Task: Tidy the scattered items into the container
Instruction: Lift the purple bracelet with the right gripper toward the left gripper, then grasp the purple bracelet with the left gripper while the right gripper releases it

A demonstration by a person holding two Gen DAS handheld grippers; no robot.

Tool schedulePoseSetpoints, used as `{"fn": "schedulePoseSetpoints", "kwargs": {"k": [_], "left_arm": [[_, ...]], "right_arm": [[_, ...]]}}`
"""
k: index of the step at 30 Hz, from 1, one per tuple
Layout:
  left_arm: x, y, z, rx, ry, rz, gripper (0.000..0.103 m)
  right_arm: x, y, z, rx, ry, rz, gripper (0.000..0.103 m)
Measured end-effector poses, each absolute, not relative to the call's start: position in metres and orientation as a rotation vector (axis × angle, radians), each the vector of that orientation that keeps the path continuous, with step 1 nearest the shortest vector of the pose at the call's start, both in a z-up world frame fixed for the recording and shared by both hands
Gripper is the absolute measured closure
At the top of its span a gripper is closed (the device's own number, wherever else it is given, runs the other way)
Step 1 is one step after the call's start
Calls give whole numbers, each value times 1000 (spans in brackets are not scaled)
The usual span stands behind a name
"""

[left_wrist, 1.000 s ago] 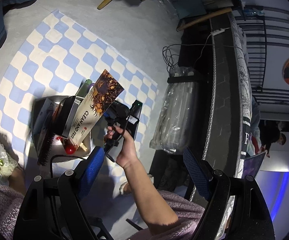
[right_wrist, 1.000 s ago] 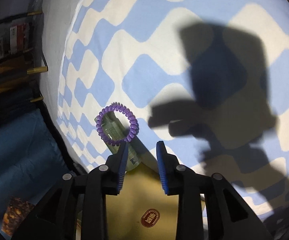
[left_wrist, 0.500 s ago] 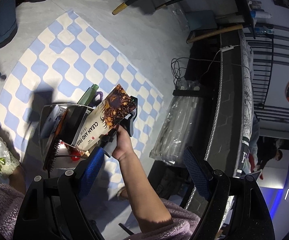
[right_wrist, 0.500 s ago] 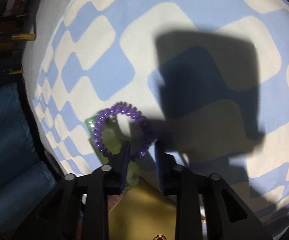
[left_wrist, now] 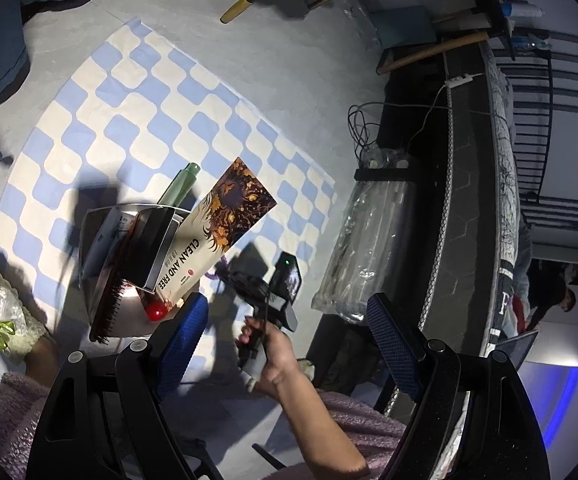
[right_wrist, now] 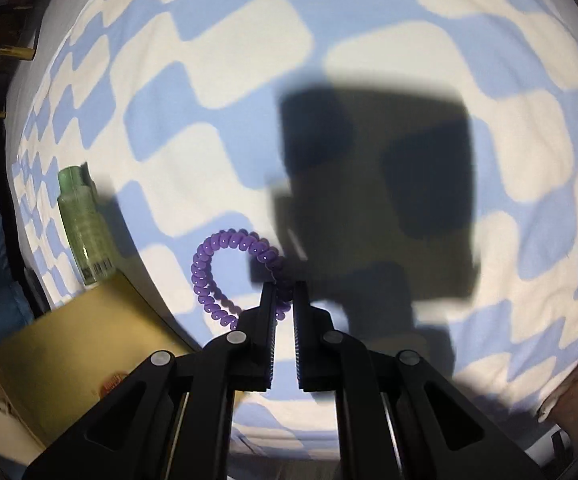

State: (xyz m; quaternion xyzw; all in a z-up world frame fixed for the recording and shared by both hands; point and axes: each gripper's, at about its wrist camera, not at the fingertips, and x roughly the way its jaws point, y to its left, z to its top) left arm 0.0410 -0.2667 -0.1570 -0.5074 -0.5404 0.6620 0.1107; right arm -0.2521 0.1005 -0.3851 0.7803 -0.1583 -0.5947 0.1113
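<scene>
Clamped between the black fingers of the right gripper (right_wrist: pixel 282 294) is a purple spiral hair tie (right_wrist: pixel 225 276); its jaws have just been closing, and the coil's right end is pinched at the fingertips while the loop curls out toward ten o'clock over the blue-and-cream checked cloth (right_wrist: pixel 217 92). At nine o'clock from the tie a green plastic bottle (right_wrist: pixel 83 226) lies on the cloth, its base against a tan cardboard box (right_wrist: pixel 77 344). The left gripper (left_wrist: pixel 289 332) is held wide apart with nothing between its blue pads (left_wrist: pixel 393 344). At ten o'clock from it a grey open container (left_wrist: pixel 101 240) is seen, packed with a dark bristle hairbrush (left_wrist: pixel 107 304) and the printed box.
</scene>
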Motion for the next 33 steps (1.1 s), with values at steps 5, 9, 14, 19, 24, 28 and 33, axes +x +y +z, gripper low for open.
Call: {"fn": "schedulePoseSetpoints", "kwargs": {"k": [5, 9, 14, 19, 24, 28, 33], "left_arm": [[29, -238, -149, -1564, -1454, 1969, 22], [19, -206, -145, -1619, -1339, 1946, 22], [10, -165, -141, -1659, -1200, 1909, 22], [0, -141, -130, -1639, -1090, 1930, 22], [6, -128, -121, -1605, -1039, 1963, 22], [14, -126, -118, -1587, -1027, 2026, 22], [18, -124, -124, -1598, -1067, 2024, 22]], "right_arm": [[-225, 154, -342, 2195, -618, -1732, 94], [-215, 173, -286, 2076, -693, -1737, 94], [-203, 178, -210, 1908, -758, -1698, 94], [-183, 166, -143, 1726, -782, -1676, 94], [-167, 164, -126, 1573, -866, -1622, 94], [-164, 150, -134, 1546, -958, -1536, 94], [-160, 131, -137, 1521, -1032, -1413, 94]]}}
